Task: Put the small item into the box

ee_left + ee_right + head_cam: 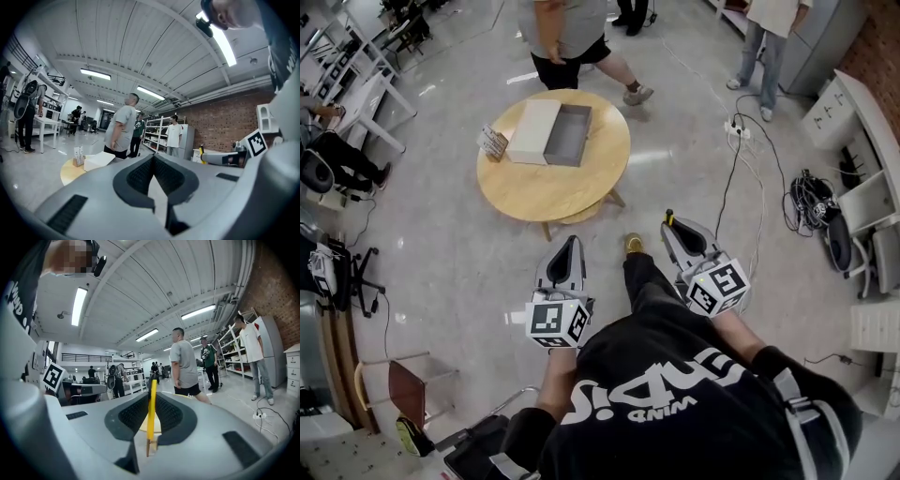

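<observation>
While right gripper [151, 401] clamps yellow stick [151, 413], box [569, 134] lies at 11 o'clock, well apart.
Stick upright between pads; left gripper [153, 161] closed, empty.

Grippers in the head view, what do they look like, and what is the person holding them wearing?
Both the left gripper and right gripper are light grey tapering shells with black ribbed linings on the fingers. Each carries a white cube printed with black square markers. The person wears a black short-sleeved shirt with white lettering.
</observation>
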Tool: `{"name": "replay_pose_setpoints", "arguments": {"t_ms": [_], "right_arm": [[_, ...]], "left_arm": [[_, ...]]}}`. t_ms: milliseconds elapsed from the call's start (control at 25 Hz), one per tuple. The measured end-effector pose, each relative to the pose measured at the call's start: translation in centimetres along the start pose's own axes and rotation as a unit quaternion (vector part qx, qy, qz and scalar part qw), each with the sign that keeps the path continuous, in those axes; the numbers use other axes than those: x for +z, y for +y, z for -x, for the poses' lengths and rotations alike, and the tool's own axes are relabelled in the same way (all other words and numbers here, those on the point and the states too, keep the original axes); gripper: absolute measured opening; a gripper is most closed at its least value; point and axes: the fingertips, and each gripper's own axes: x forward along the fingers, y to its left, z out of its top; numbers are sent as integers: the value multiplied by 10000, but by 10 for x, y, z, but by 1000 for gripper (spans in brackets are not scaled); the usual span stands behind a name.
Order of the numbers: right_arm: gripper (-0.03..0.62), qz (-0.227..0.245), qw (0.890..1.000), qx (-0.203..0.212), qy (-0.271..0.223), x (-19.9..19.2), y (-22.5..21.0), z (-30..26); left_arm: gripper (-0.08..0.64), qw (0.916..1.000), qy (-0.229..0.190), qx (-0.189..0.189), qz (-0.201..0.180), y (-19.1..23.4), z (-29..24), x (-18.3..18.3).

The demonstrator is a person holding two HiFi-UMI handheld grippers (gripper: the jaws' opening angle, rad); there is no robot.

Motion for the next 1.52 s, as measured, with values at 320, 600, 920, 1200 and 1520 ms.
{"name": "replay_pose_setpoints", "arguments": {"t_ms": [320,600,920,1200,1520], "right_arm": [[43,-9,9999,100,41,5,-32,-63],[43,-1,9995,286,133,21,-62,-134],[43,54,9983,512,285,41,-111,-205],[43,206,9948,937,334,60,-149,-264],[43,120,9900,1350,398,65,-165,-313]], "left_arm": [[9,10000,8,14,17,37,-62,7],[9,9998,69,129,94,76,-122,24],[9,9990,54,409,182,114,-191,45],[9,9969,-47,767,195,137,-247,62],[9,9937,-51,1102,186,157,-277,68]]}}
